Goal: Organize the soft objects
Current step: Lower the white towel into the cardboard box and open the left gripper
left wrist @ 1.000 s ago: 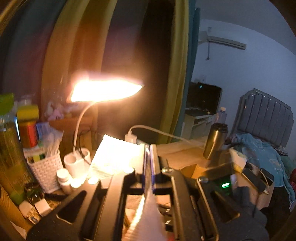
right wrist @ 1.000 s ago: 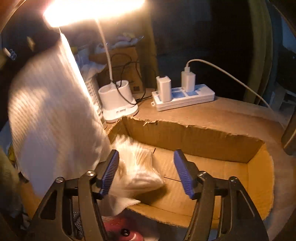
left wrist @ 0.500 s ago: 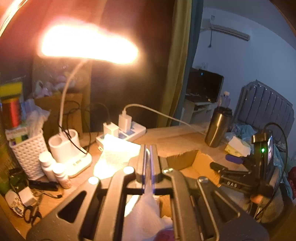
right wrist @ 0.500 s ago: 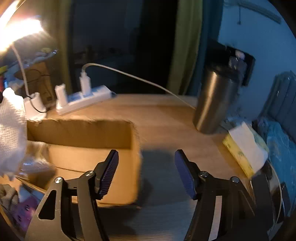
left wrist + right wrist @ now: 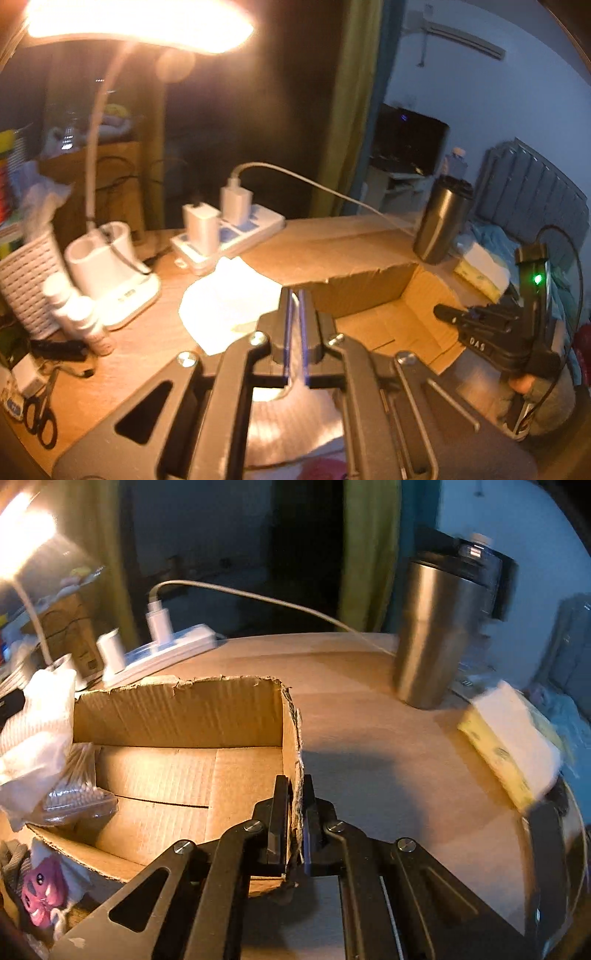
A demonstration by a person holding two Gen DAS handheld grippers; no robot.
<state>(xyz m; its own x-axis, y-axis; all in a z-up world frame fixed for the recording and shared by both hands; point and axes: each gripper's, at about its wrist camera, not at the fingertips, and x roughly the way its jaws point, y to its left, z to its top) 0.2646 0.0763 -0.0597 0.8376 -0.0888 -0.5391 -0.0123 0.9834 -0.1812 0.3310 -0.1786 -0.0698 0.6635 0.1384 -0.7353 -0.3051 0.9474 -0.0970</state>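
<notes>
Lamplit desk: left gripper (image 5: 295,325) pinches ribbed white cloth (image 5: 229,306), right gripper (image 5: 295,812) clamps corrugated box (image 5: 184,716) wall.

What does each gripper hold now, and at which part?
The left gripper pinches the white cloth at its edge. The right gripper clamps the cardboard box on its right wall.

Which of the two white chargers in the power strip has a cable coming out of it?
The taller charger, farther along the power strip: a white cable arcs from its top. The nearer charger shows none.
</notes>
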